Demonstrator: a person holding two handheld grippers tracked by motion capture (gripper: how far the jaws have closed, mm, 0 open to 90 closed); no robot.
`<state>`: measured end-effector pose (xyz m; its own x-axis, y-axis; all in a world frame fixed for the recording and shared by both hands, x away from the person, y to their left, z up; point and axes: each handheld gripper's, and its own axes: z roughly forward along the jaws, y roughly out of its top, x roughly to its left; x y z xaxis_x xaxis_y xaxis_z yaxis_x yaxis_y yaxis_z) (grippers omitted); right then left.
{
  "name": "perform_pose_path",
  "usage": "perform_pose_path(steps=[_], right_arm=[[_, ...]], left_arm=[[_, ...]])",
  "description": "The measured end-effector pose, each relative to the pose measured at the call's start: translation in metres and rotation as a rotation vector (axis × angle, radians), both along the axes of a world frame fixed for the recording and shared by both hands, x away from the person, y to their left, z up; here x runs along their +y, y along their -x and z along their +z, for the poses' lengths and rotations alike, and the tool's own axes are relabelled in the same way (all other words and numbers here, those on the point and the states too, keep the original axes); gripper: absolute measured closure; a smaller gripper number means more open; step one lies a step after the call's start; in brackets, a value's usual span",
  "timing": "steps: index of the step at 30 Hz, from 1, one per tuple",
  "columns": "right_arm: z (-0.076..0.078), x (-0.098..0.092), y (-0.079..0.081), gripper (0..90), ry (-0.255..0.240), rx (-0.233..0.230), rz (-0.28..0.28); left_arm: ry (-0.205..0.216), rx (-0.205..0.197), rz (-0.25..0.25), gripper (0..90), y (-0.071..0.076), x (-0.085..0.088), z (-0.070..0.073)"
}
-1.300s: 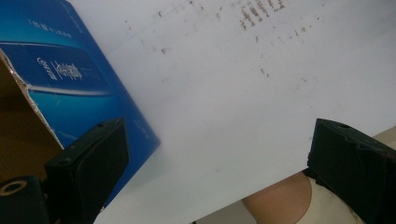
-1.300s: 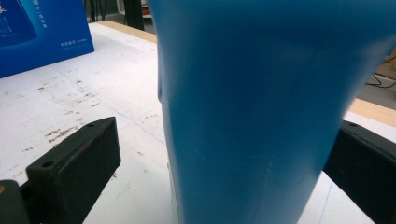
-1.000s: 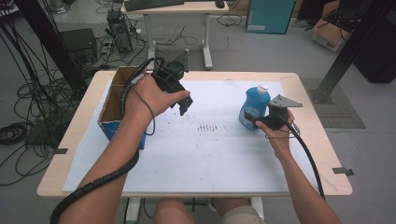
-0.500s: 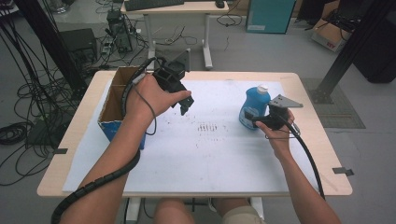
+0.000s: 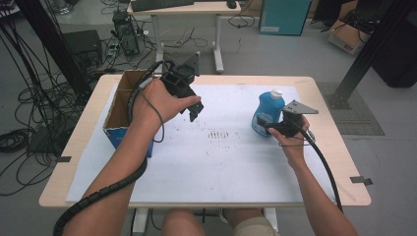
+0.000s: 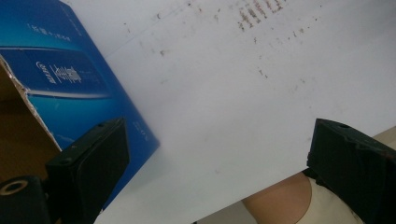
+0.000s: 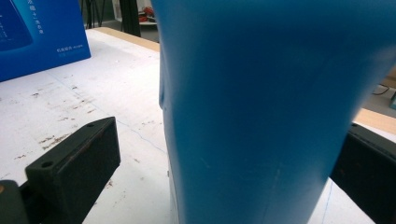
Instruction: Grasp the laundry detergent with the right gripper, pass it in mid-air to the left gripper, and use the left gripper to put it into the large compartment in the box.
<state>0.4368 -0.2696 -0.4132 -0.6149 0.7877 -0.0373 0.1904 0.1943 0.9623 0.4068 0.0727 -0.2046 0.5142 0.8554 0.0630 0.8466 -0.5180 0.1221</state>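
A blue plastic bottle [image 5: 268, 105] with a white cap stands upright on the white sheet at the table's right. My right gripper [image 5: 265, 126] is open, its jaws on either side of the bottle's lower body. In the right gripper view the bottle [image 7: 261, 107] stands between the jaws of that gripper [image 7: 224, 163], with a gap at the left jaw. My left gripper [image 5: 193, 111] hangs above the sheet right of the cardboard box [image 5: 118, 105], pointing down. Its jaws stand wide apart and hold nothing, as the left gripper [image 6: 224, 156] view shows.
The open cardboard box, blue on its outer side [image 6: 70, 88], stands at the table's left edge. A white paper sheet [image 5: 216, 162] with brown smudges covers most of the wooden table [image 5: 339, 152]. Desks, cables and boxes stand on the floor beyond.
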Motion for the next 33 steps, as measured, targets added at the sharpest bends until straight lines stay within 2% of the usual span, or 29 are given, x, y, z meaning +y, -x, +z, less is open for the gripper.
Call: perform_pose_path(steps=[33], right_arm=[[-0.0026,-0.0015,0.0011,0.2,0.001,-0.005,-0.010]], left_arm=[[0.000,0.001,-0.010,5.9,-0.0013,-0.0041,0.0012]])
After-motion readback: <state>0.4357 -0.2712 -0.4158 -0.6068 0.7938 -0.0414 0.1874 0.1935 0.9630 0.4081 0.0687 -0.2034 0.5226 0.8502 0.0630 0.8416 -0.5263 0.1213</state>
